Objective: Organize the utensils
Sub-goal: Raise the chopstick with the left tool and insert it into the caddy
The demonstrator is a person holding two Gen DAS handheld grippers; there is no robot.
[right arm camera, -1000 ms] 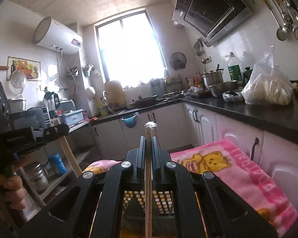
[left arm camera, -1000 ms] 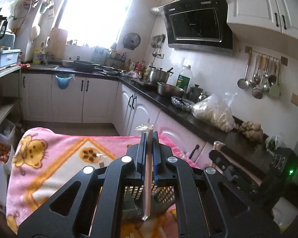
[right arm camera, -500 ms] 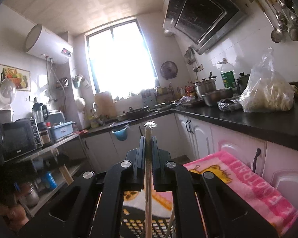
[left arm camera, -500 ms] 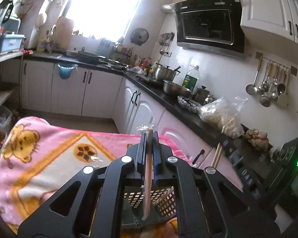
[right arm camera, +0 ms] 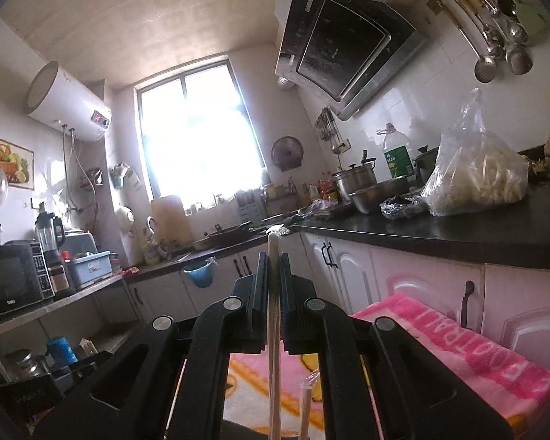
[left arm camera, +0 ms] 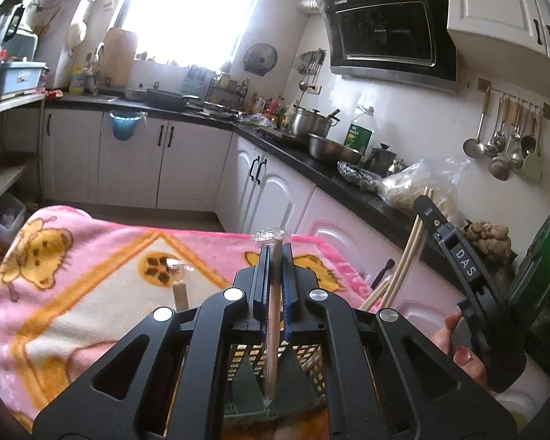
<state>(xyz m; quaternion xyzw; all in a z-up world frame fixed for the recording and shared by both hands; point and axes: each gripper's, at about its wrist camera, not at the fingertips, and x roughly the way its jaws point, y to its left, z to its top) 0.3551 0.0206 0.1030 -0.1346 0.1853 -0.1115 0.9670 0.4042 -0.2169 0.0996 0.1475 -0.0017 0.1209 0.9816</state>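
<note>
My left gripper [left arm camera: 274, 253] is shut on a plastic-wrapped pair of chopsticks [left arm camera: 273, 315], held upright over a black mesh utensil basket [left arm camera: 275, 363] on the pink blanket [left arm camera: 91, 278]. My right gripper [right arm camera: 274, 256] is shut on a wooden pair of chopsticks [right arm camera: 274, 330], pointing up and tilted toward the ceiling. In the left wrist view the right gripper's body [left arm camera: 469, 293] stands at the right with its chopsticks [left arm camera: 409, 245] slanting down into the basket. Another wrapped pair [left arm camera: 179, 289] sticks up beside the basket.
A black counter [left arm camera: 311, 168] with pots, a bottle and a plastic bag [right arm camera: 473, 176] runs along the right wall above white cabinets. A shelf with a microwave [right arm camera: 11, 278] is at the left. Ladles [left arm camera: 502, 146] hang on the wall.
The right gripper tilted upward, so its view rose from the blanket and basket to the ceiling. In the left view, its chopsticks lowered toward the basket. The left gripper moved slightly.
</note>
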